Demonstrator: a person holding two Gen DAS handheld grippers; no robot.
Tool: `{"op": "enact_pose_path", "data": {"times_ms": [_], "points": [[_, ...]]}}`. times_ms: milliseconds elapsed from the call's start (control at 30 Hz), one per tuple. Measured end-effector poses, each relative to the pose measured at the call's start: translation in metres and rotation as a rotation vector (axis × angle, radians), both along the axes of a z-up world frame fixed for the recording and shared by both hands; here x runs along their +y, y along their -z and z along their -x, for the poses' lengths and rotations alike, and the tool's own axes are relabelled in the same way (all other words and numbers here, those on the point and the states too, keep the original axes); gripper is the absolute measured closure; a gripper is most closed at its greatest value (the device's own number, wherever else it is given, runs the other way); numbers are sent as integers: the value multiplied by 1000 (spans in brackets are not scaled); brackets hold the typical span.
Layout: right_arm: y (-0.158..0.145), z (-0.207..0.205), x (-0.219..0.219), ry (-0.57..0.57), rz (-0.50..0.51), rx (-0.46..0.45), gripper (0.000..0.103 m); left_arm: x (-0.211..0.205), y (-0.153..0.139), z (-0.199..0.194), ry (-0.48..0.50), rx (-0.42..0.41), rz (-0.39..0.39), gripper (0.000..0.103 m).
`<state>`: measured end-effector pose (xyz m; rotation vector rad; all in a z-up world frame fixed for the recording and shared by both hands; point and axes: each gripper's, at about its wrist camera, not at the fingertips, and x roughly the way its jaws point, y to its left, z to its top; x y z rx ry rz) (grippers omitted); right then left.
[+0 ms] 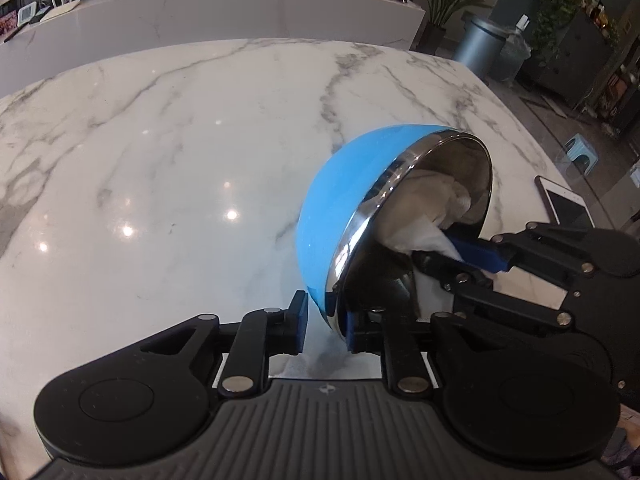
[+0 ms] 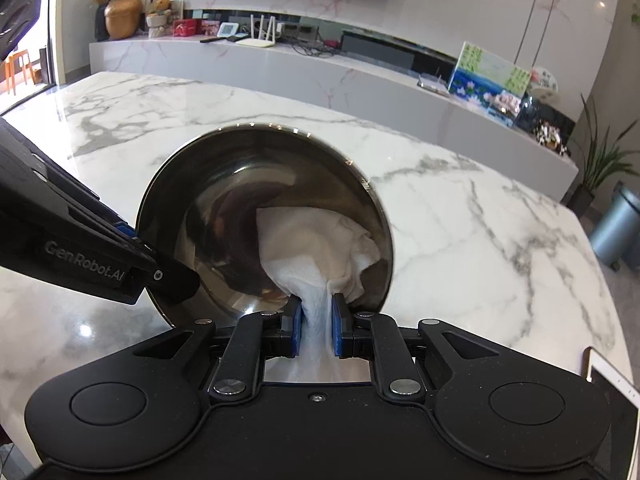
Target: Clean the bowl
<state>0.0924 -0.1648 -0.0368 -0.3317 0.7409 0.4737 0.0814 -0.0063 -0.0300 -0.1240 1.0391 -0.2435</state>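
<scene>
Left tool (image 1: pixel 324 326) clamps the bowl (image 1: pixel 344 184) rim, tilted; right tool (image 2: pixel 316 330) grips the paper towel (image 2: pixel 320 244) ahead. I'd sweep around the wall, keeping pressure light

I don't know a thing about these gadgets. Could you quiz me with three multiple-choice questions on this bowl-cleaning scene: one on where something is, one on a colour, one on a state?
1. Where is the white cloth?
A. Flat on the marble table
B. Inside the bowl
C. Draped over the phone

2. What colour is the outside of the bowl?
A. Red
B. Green
C. Blue

3. How does the bowl sit?
A. Tipped on its side, held by its rim
B. Upside down on the table
C. Upright and level

Answers:
1. B, the right gripper pinches the cloth and pushes it against the shiny inside.
2. C, the left wrist view shows a blue shell with a steel rim.
3. A, the left gripper has the rim between its fingers, and the opening faces sideways.
</scene>
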Motion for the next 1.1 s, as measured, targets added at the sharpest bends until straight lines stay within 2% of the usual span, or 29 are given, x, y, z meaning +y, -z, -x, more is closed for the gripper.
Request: {"op": "enact_pose_path", "data": {"times_ms": [167, 267, 333, 667, 833, 1033, 1100], "points": [[3, -5, -6, 23, -55, 57, 91, -4, 4, -4, -17, -24, 19, 84], [6, -10, -13, 30, -140, 148, 90, -8, 8, -6, -18, -27, 26, 84], [7, -11, -15, 30, -170, 176, 90, -11, 11, -7, -12, -22, 22, 85], [7, -8, -10, 21, -144, 165, 91, -13, 10, -7, 2, -11, 0, 87], [4, -3, -6, 35, -78, 102, 91, -12, 10, -5, 5, -11, -5, 87], [-6, 13, 5, 25, 94, -127, 91, -12, 8, -5, 11, -11, -19, 87], [-4, 17, 10, 9, 135, -160, 92, -12, 8, -5, 11, -10, -21, 87]]}}
